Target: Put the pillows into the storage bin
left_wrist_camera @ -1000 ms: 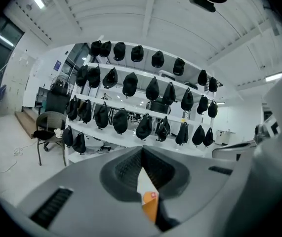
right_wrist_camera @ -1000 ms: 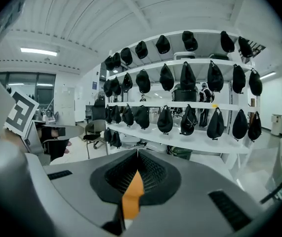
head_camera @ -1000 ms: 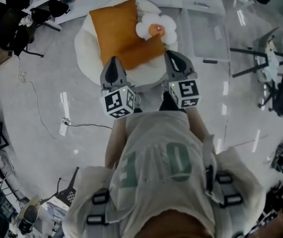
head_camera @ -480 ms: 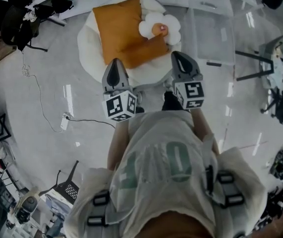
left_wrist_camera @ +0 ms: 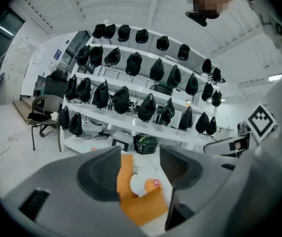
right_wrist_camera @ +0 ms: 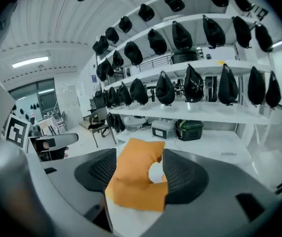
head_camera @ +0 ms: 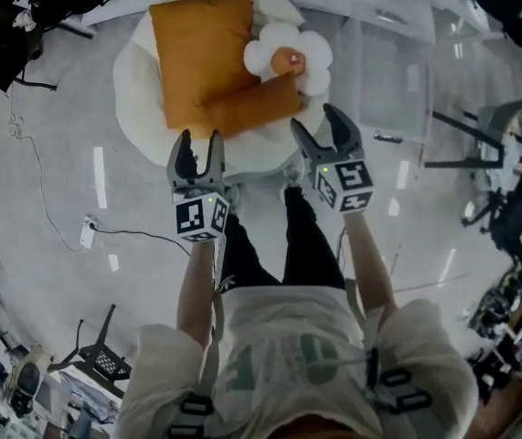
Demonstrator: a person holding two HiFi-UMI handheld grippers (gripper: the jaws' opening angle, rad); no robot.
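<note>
Head view: two smooth orange pillows [head_camera: 197,53] and a white flower pillow [head_camera: 288,58] lie atop the round cushion [head_camera: 137,108]. Near its edge, the left gripper [head_camera: 199,144] and right gripper [head_camera: 317,124] have just opened their jaws, empty.

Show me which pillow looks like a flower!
The white flower pillow, with round petals and an orange middle. It lies beside the big orange pillow and the small orange pillow, which are plain rectangles.

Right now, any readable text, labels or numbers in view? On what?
Print on the person's shirt: large green letters, creased, not readable for certain.
left gripper and right gripper, jaws just opened, nothing gripped: square markers only, no words.
Nothing else readable.
</note>
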